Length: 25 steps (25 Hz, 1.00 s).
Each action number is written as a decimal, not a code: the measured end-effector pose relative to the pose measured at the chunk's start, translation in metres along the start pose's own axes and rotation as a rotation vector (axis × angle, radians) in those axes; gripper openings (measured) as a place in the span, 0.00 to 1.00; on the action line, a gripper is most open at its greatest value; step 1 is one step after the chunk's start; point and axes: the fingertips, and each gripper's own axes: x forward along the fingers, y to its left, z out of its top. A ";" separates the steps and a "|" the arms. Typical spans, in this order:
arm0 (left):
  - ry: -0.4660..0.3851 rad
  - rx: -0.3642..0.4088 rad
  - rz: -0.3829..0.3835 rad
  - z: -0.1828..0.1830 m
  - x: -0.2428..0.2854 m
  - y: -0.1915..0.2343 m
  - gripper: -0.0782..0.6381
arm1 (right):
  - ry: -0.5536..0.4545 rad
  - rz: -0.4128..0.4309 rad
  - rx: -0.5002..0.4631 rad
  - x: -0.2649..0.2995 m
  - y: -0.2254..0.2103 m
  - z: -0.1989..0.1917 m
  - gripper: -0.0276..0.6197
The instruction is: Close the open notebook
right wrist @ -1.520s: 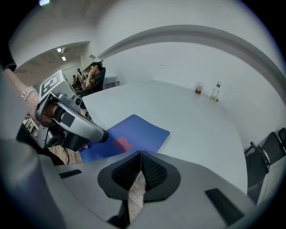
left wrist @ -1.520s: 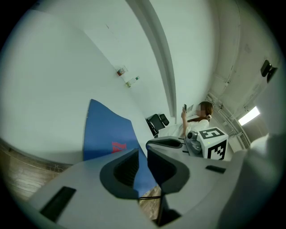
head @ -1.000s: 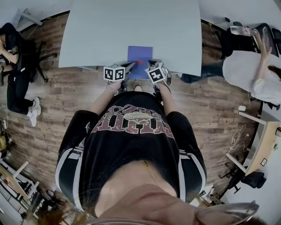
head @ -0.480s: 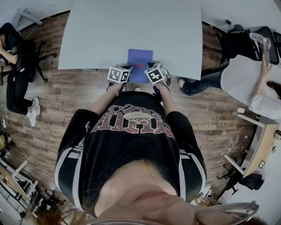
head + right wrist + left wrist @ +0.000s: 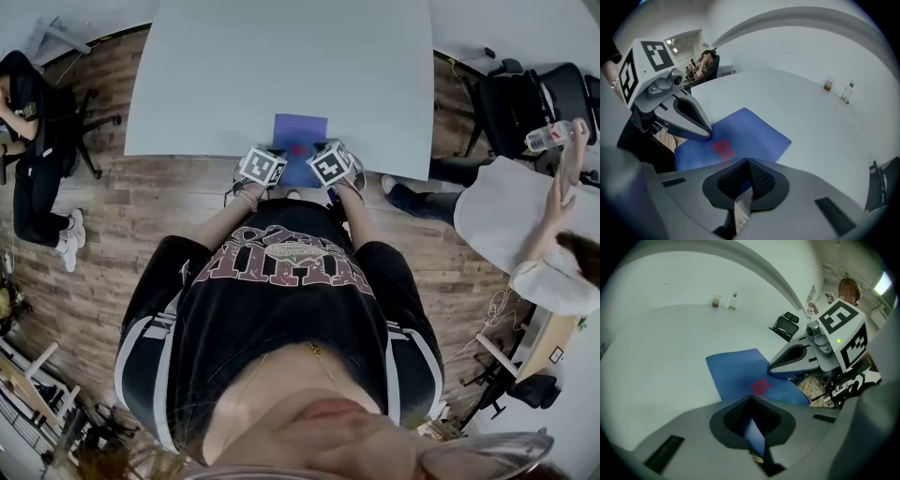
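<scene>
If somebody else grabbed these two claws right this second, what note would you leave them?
Left claw: shut, nothing seen gripped, tip at the near left part of the notebook; whether it touches is unclear.
Right claw: shut, nothing seen gripped, tip at the near right part.
Notebook: lies flat at the near edge of the table, only its blue cover with red print showing.
Done: it looks closed.
To do: probably just lift both claws clear.

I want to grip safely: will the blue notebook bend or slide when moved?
The blue notebook looks thin and lies flat, so it is probably light and floppy. On the smooth white table, it may slide when pushed.
</scene>
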 end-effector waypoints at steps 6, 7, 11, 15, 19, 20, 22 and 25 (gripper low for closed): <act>0.036 0.071 0.003 -0.003 0.003 0.000 0.17 | 0.039 0.000 -0.023 0.004 0.002 -0.001 0.07; 0.046 0.099 0.005 -0.003 0.004 0.000 0.17 | 0.043 -0.003 -0.029 0.004 0.002 0.000 0.07; 0.095 0.217 -0.001 0.000 0.005 -0.003 0.17 | 0.048 0.003 -0.025 0.005 0.001 -0.001 0.07; 0.142 0.283 -0.038 -0.002 0.004 -0.005 0.17 | 0.044 0.010 -0.014 0.005 0.003 0.001 0.07; 0.165 0.297 -0.044 -0.003 0.003 -0.003 0.17 | 0.044 0.018 -0.016 0.005 0.004 0.001 0.07; 0.168 0.303 -0.044 -0.003 0.004 -0.003 0.17 | 0.044 0.022 -0.013 0.005 0.003 0.001 0.07; 0.168 0.302 -0.054 -0.002 0.008 -0.004 0.17 | 0.043 0.029 -0.009 0.005 0.001 0.000 0.07; 0.164 0.227 -0.087 -0.004 0.010 -0.003 0.17 | 0.041 0.041 0.001 0.005 0.000 -0.001 0.07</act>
